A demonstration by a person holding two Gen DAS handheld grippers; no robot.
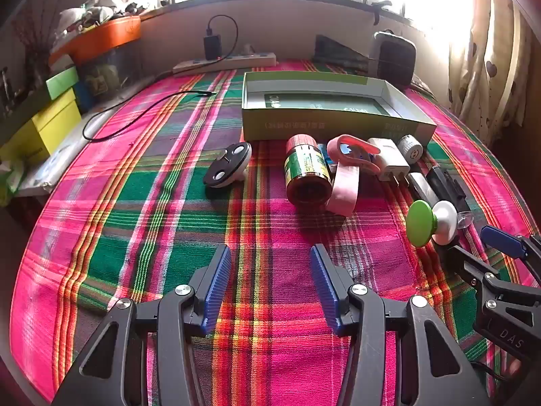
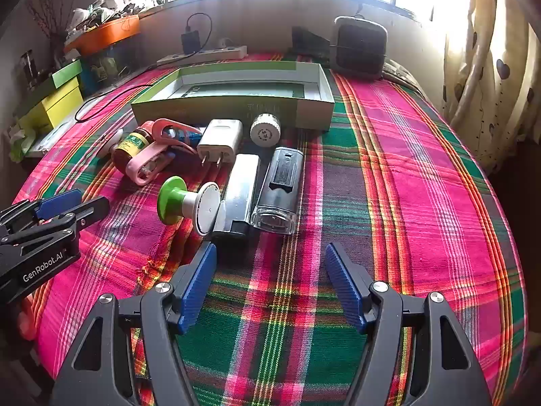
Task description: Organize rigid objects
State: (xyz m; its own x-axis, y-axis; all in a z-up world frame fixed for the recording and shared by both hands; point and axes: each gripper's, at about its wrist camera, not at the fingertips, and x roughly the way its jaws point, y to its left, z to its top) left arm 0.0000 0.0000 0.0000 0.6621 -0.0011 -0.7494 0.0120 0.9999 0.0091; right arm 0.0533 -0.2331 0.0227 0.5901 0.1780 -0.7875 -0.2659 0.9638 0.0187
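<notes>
An open green box (image 1: 334, 125) (image 2: 233, 108) lies on the plaid cloth. In front of it lie a brown bottle (image 1: 306, 176) (image 2: 130, 150), a pink clip (image 1: 351, 172) (image 2: 159, 155), a white plug adapter (image 1: 389, 162) (image 2: 219, 143), a white cap (image 1: 410, 149) (image 2: 265, 132), a silver bar (image 2: 241, 193), a black flashlight (image 2: 280, 191), a green-and-white knob (image 1: 429, 221) (image 2: 187, 203) and a black-and-white disc (image 1: 228, 165). My left gripper (image 1: 270, 284) is open and empty, short of the bottle. My right gripper (image 2: 270, 284) is open and empty, just short of the flashlight.
A power strip (image 1: 225, 62) with a black charger and cable lies at the back. A dark speaker-like box (image 2: 360, 47) stands at the back right. Yellow and green boxes (image 1: 50, 118) and an orange tray are stacked at the left. Curtains hang at the right.
</notes>
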